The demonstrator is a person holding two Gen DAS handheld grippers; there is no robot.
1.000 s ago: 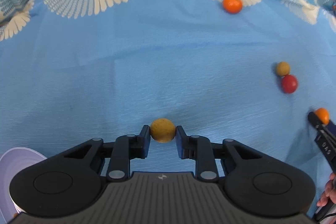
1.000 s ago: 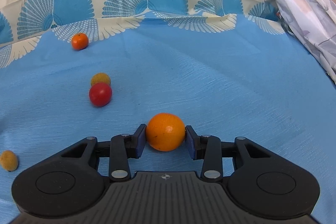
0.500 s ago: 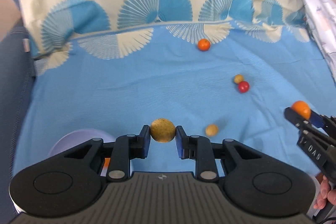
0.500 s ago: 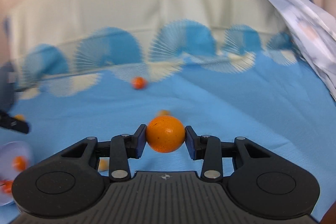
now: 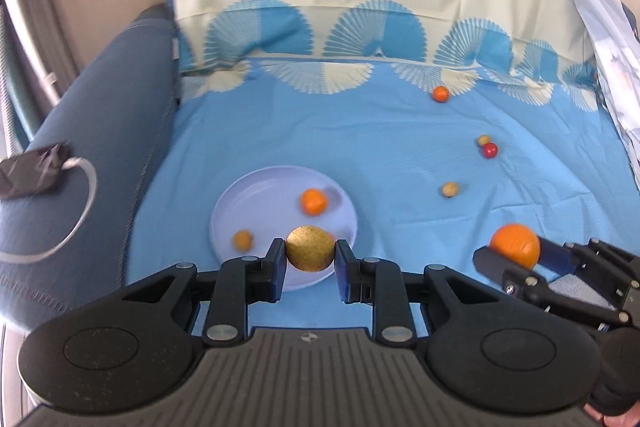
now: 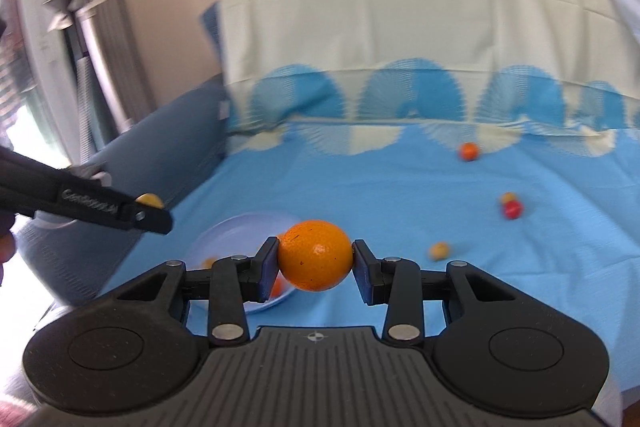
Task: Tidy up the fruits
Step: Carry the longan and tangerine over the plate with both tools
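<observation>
My left gripper (image 5: 310,261) is shut on a yellow-brown fruit (image 5: 310,248), held above the near edge of a pale lilac plate (image 5: 256,203). The plate holds an orange fruit (image 5: 314,201) and a small yellow fruit (image 5: 243,239). My right gripper (image 6: 315,263) is shut on a large orange (image 6: 315,261), held in the air to the right of the plate (image 6: 236,227); it also shows in the left wrist view (image 5: 516,253). The left gripper shows at the left of the right wrist view (image 6: 148,209).
Loose on the blue cloth (image 5: 400,131): a small orange fruit (image 5: 440,93) at the back, a red fruit (image 5: 490,150) touching a yellow one (image 5: 484,140), and a tan fruit (image 5: 449,189). A dark blue sofa arm (image 5: 100,131) rises on the left. A pale patterned fabric (image 5: 608,27) hangs on the right.
Both grippers have lifted and pulled back with their fruits, and swung left, so the plate has come into view under the left gripper. Both stay shut.
</observation>
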